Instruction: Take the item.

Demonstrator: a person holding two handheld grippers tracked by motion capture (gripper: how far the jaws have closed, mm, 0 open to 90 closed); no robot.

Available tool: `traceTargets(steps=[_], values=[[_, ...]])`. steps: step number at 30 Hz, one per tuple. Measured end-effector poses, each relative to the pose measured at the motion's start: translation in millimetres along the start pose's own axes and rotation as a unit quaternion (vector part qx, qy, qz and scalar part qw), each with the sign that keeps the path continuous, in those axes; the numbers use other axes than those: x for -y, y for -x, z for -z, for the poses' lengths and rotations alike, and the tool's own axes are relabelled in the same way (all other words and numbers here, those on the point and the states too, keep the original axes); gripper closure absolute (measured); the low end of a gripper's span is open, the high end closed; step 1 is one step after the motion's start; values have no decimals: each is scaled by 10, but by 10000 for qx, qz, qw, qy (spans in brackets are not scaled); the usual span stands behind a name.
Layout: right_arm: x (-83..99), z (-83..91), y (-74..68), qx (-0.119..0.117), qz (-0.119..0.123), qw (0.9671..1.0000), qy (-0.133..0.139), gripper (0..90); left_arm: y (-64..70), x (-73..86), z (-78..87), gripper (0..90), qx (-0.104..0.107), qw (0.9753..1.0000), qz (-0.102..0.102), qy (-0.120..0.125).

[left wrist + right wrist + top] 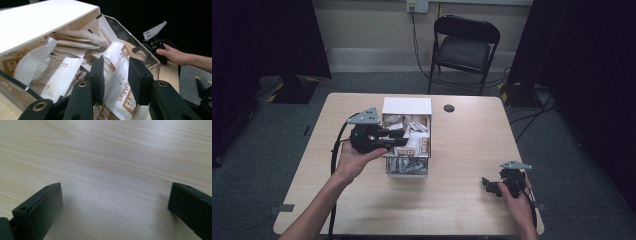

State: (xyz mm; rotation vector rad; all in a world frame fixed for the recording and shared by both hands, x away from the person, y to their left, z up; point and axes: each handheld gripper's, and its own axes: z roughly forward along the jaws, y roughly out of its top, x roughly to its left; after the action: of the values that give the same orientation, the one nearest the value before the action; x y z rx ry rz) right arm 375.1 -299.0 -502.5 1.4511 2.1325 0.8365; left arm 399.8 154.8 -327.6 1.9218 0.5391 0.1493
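A clear box (407, 169) with a white lid (407, 106) stands mid-table, full of white and brown packets (414, 142). My left gripper (404, 138) reaches into it from the left. In the left gripper view its jaws (115, 63) stand a little apart on either side of a white packet with brown print (117, 82), without visibly pinching it. The box's white lid (45, 17) and clear wall (143, 53) frame the pile. My right gripper (488, 184) rests on the table at the near right, wide open (115, 195) over bare wood.
A small black round disc (449, 108) lies on the table behind the box. A black folding chair (466, 47) stands beyond the far edge. The other hand with its gripper (155, 41) appears past the box. The table (462, 145) is bare wood right of the box.
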Motion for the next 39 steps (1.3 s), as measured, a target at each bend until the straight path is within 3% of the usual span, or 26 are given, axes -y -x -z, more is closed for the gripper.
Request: traceTargets(steps=[13, 21, 27, 39], values=[[-1, -1, 1, 0, 3, 10000, -4, 0, 55, -26, 64, 894, 193, 9997, -166, -45], [-1, -1, 1, 1, 3, 10000, -3, 0, 150, -61, 126, 899, 371, 9990, -255, 8], [-1, 0, 1, 1, 4, 10000, -3, 0, 136, -48, 74, 890, 563, 9984, -88, 16], [-1, 0, 1, 0, 4, 10000, -3, 0, 144, -37, -59, 785, 679, 9976, -58, -89]])
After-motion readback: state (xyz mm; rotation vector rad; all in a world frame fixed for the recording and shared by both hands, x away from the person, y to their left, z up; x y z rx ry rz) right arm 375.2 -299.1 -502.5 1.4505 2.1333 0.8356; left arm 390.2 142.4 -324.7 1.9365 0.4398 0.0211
